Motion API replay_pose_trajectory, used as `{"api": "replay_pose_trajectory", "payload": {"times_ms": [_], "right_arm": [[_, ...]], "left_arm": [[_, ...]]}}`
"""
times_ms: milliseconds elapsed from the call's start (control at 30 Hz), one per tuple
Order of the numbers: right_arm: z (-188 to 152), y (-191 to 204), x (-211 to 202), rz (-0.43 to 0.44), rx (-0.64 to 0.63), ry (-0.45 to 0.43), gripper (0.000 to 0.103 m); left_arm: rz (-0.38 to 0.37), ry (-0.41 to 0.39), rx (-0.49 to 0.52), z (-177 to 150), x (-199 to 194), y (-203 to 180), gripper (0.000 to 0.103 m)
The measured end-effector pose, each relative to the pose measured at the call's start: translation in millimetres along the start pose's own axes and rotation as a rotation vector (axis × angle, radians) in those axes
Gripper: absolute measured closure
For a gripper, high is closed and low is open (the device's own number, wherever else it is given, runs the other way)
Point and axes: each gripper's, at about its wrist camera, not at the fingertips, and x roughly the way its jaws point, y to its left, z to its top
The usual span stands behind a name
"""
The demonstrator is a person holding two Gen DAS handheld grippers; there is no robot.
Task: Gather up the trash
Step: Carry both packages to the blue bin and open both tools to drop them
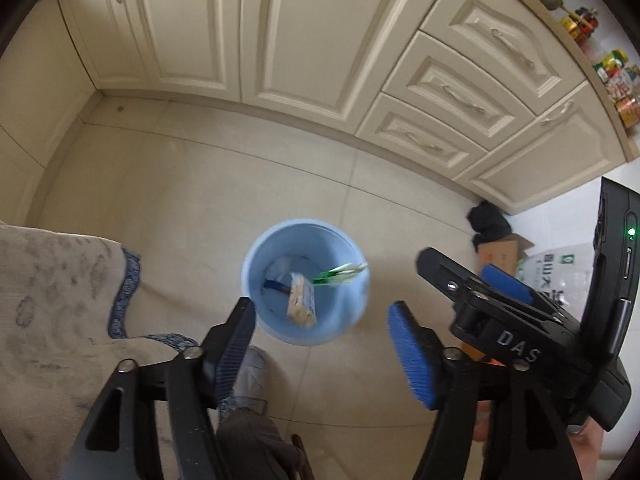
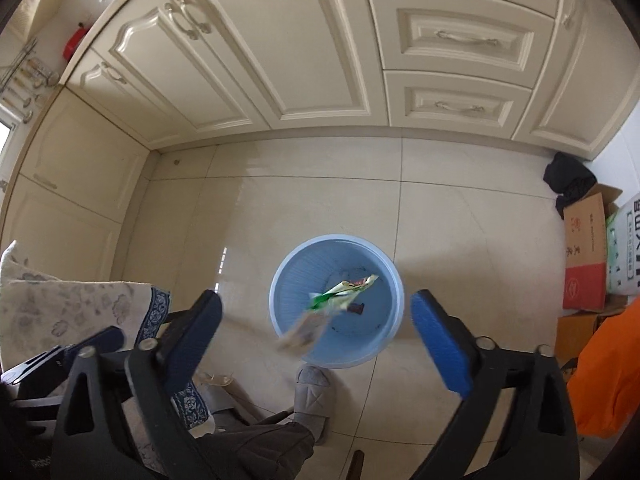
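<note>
A light blue bin (image 1: 344, 320) (image 2: 394, 280) stands on the tiled floor below both grippers. My left gripper (image 1: 320, 306) hangs above it, open, with nothing between its blue pads. A beige snack packet (image 1: 301, 301) and a green-and-white wrapper (image 1: 341, 274) are in the air over the bin's mouth, free of any finger. My right gripper (image 2: 316, 300) (image 1: 460, 270) is wide open just right of the left one and holds nothing. In the right wrist view the green wrapper (image 2: 344, 291) floats over the bin and the beige packet (image 2: 299, 334) is a blur at its near rim. Dark scraps lie on the bin's bottom.
Cream cabinets (image 1: 304, 40) and drawers (image 2: 460, 40) line the far side. A patterned tablecloth (image 1: 52, 292) hangs at the left. A person's grey slipper (image 2: 314, 396) stands just in front of the bin. A cardboard box (image 2: 586, 252), a black cloth (image 2: 568, 176) and a printed bag (image 1: 560, 272) sit at the right.
</note>
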Motion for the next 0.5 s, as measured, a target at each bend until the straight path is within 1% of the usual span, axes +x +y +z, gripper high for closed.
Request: {"api": "replay_pose_trajectory", "payload": {"times_ms": [33, 100, 167, 233, 267, 367, 500], "right_arm": [[0, -2, 0, -0.002, 0.007, -0.002, 0.000], [-3, -6, -1, -0.026, 0.016, 0.005, 0.000], [-6, -7, -3, -0.035, 0.018, 0.007, 0.000], [-9, -7, -7, -0.037, 0.020, 0.006, 0.000], [-11, -6, -10, -0.038, 0.021, 0.004, 0.000], [-16, -2, -20, -0.038, 0.017, -0.009, 0.000], [-20, 9, -40, -0.032, -0.001, -0.034, 0.000]], "left_arm": [[0.024, -0.015, 0.001, -2, -4, 0, 0.025], [0.068, -0.049, 0.003, -5, -10, -3, 0.012], [0.105, -0.079, 0.003, -9, -18, -3, 0.005], [0.155, -0.099, 0.002, -15, -27, -2, 0.003], [0.163, -0.104, 0.002, -19, -32, -2, 0.003], [0.162, -0.115, -0.003, -27, -42, -3, 0.003], [0.158, -0.150, -0.003, -45, -65, -5, 0.003]]}}
